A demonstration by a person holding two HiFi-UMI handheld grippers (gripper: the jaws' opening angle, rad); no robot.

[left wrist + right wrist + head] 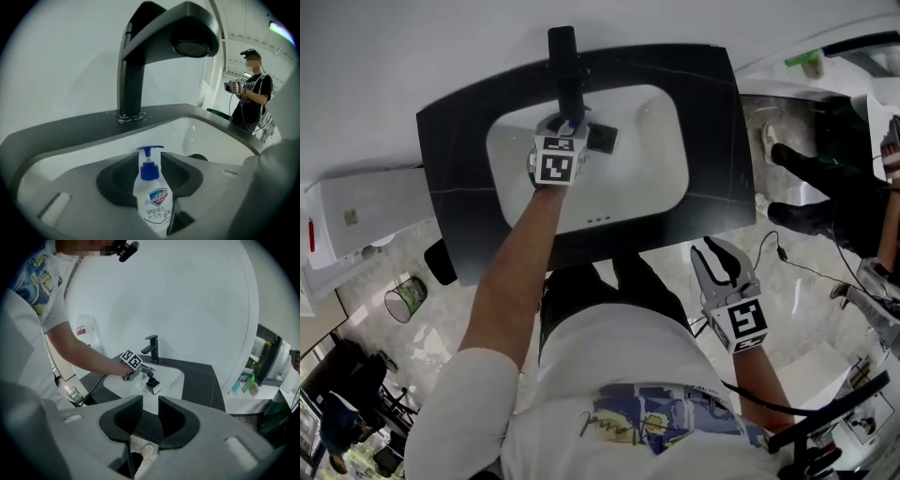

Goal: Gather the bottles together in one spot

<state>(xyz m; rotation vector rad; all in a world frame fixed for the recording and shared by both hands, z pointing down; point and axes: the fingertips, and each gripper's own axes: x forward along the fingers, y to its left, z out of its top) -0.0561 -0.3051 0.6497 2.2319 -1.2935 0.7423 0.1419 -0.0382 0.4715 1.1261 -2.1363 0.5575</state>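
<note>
- Black counter (712,122) surrounds a white basin (652,164) in the head view, with a black tap (564,66) at the far edge. The left gripper (566,127) reaches down into the basin just below the tap. A small dark-topped box (602,139) sits just beside it on the right. The right gripper (718,255) hangs well apart, off the counter's near edge and above the tiled floor (806,347).
- Left gripper view: the bottle (153,201), clear with a blue pump and a printed label, stands upright inside the basin (211,131), between the jaws of the left gripper (151,157). The jaws are partly apart. The pads (176,171) lie close on either side of the pump neck without visibly squeezing it. The tap (136,70) rises behind, and a person (251,91) stands far off at the right.
- Right gripper view: the right gripper (150,403) has its jaws narrowly apart with nothing between them. Only the counter edge and floor show through the gap. Beyond, the left gripper (140,375) sits in the basin (171,376) beside the box (153,386).
</note>
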